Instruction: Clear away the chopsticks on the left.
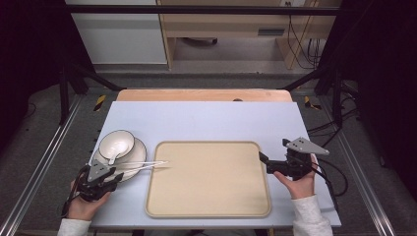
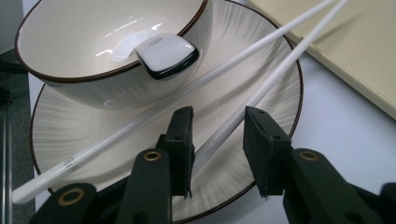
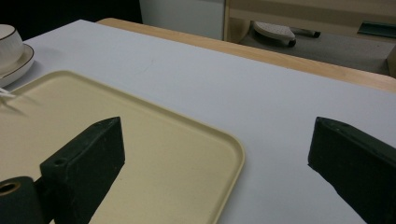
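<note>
High view: your left gripper (image 1: 109, 178) sits at 7 o'clock on the table (image 1: 206, 118), at the near edge of the plate (image 1: 139, 153). The bowl (image 1: 116, 143) rests on the plate toward 10 o'clock, spoon (image 1: 114, 153) inside. Two chopsticks (image 1: 150, 165) run from the plate toward 3 o'clock, tips over the tray (image 1: 209, 196) rim. Your right gripper (image 1: 265, 161) is at 4 o'clock, by the tray's right edge.

Left gripper view: your jaws are narrowly apart, straddling one chopstick (image 2: 261, 91) over the plate (image 2: 60, 135); contact can't be told. The other chopstick (image 2: 140, 123) lies just outside, toward the bowl (image 2: 74, 37). The spoon's (image 2: 166, 55) handle rests on the bowl rim.

Right gripper view: your jaws stand wide, nothing between them, above the tray (image 3: 177, 154) corner and bare table (image 3: 261, 102). The plate (image 3: 16, 65) sits at 10 o'clock.
</note>
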